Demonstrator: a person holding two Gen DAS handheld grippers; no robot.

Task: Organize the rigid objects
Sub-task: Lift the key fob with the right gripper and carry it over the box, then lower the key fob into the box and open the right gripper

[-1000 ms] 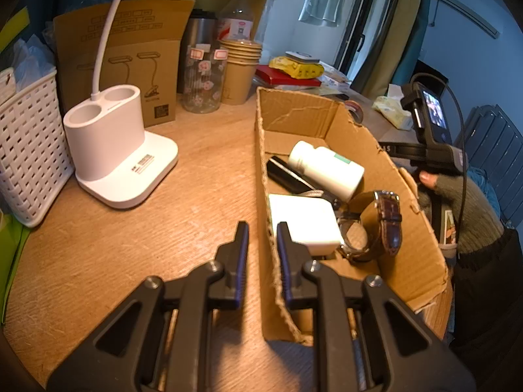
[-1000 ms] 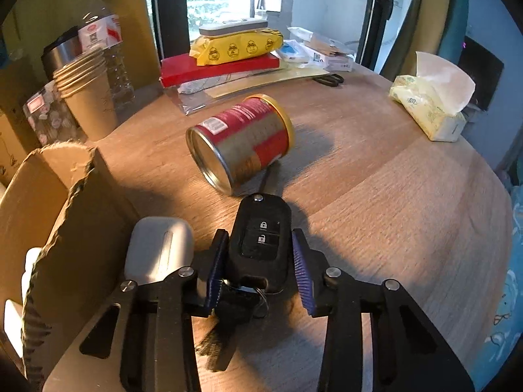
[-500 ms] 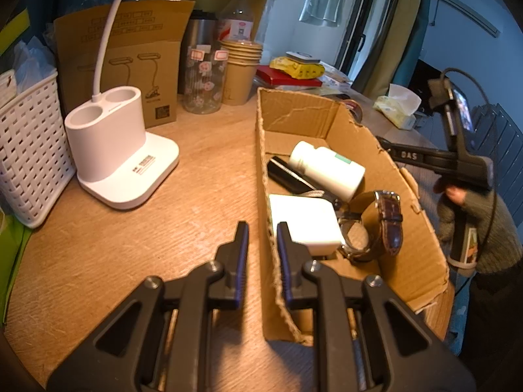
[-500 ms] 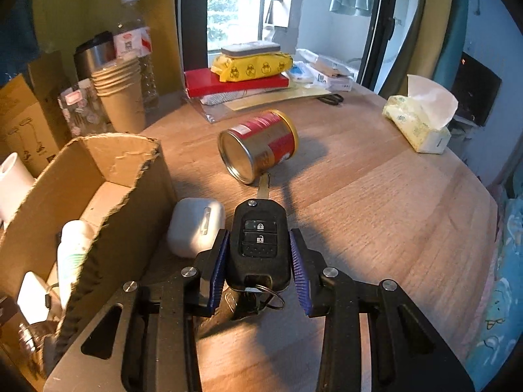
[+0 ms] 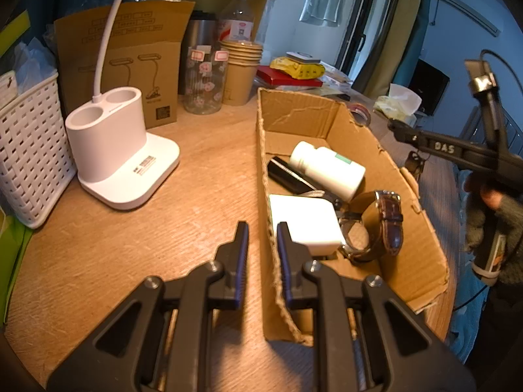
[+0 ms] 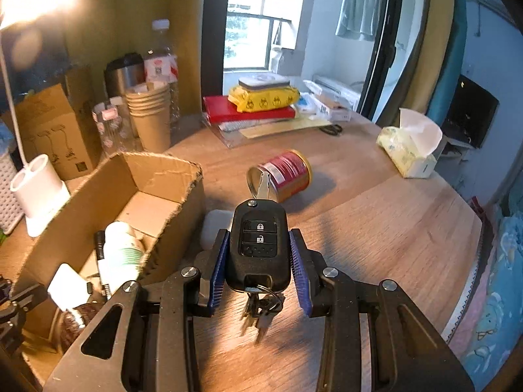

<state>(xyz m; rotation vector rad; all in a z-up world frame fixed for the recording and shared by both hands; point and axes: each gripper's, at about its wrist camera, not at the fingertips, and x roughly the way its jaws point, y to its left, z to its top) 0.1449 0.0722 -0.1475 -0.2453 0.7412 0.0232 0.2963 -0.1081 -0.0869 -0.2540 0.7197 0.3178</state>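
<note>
Left wrist view: cardboard box (image 5: 327,117) at frame centre-right, already holding white bottle (image 5: 327,170), black pen (image 5: 287,176), white charger block (image 5: 304,222) and brown-strapped watch (image 5: 382,225). Left gripper (image 5: 261,238) at lower centre, its jaws nearly pressed together astride the box's near wall, pinching that torn edge. White lamp base (image 5: 124,153) and woven basket (image 5: 29,150) occupy the left; bare table (image 5: 114,251) lies between them and the box.

Right wrist view: right gripper (image 6: 258,254) at lower centre, pinching car key fob (image 6: 258,245) across its sides, key ring and keys hanging below, clear of the table. Box at lower left, open top unobstructed beside the fob. Items judged outstanding: white earbud case (image 6: 212,228) just beside the box's outer wall, and red tin (image 6: 284,176) on its side at frame centre. Tissue pack (image 6: 408,150) at upper right, well apart. Open tabletop spreads right of the gripper; the box's ragged rim is the edge to clear.
</note>
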